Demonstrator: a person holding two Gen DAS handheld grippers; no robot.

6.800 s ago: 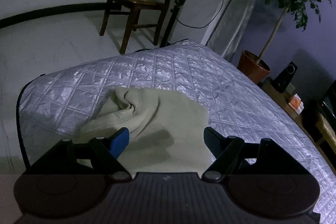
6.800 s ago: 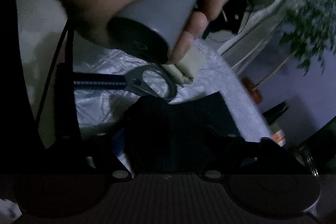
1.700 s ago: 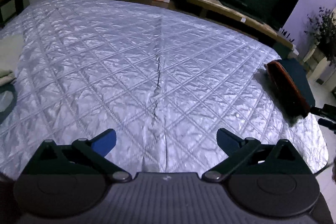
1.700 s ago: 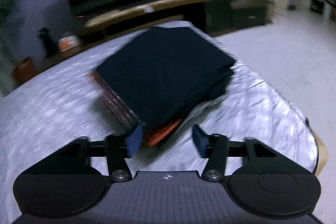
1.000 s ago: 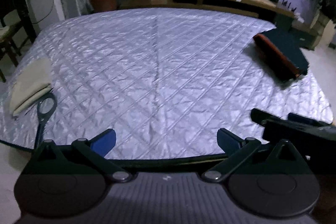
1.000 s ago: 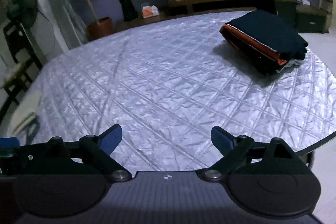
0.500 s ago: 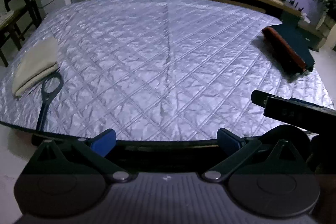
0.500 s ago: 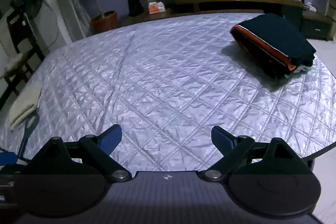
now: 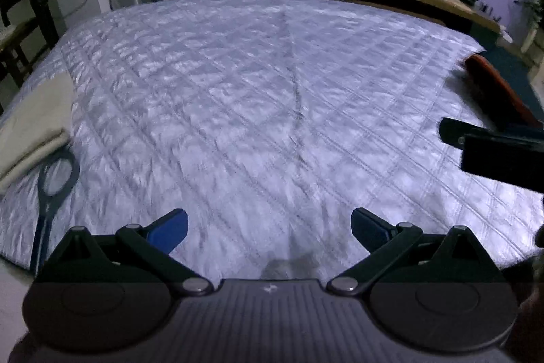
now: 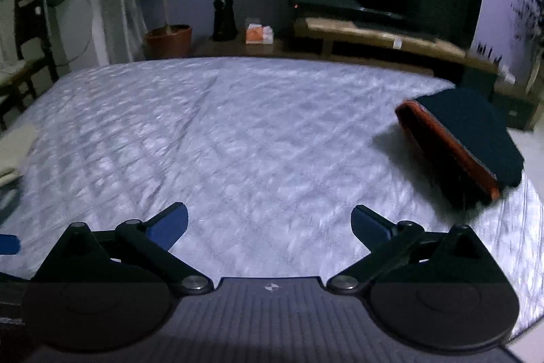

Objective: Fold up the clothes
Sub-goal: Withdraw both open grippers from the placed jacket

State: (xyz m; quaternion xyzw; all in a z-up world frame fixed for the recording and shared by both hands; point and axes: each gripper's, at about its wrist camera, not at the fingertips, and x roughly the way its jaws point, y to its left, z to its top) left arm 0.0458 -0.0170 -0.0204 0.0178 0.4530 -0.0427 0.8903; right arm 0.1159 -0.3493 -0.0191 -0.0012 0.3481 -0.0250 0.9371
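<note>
Both empty: the left hand-held gripper [image 9: 268,223] spread wide, the right hand-held gripper [image 10: 268,223] opening. The folded stack [image 10: 476,138] sits mid-right, the beige garment [image 9: 30,128] far left, keeping the table [image 9: 272,111] middle free for folding.

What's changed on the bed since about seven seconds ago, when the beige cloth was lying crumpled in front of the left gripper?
The beige cloth now lies folded at the bed's left edge, and both grippers have pulled back to the near edge. The left gripper is empty; the right gripper, also empty, is opening its jaws. The dark folded stack stays at the right.
</note>
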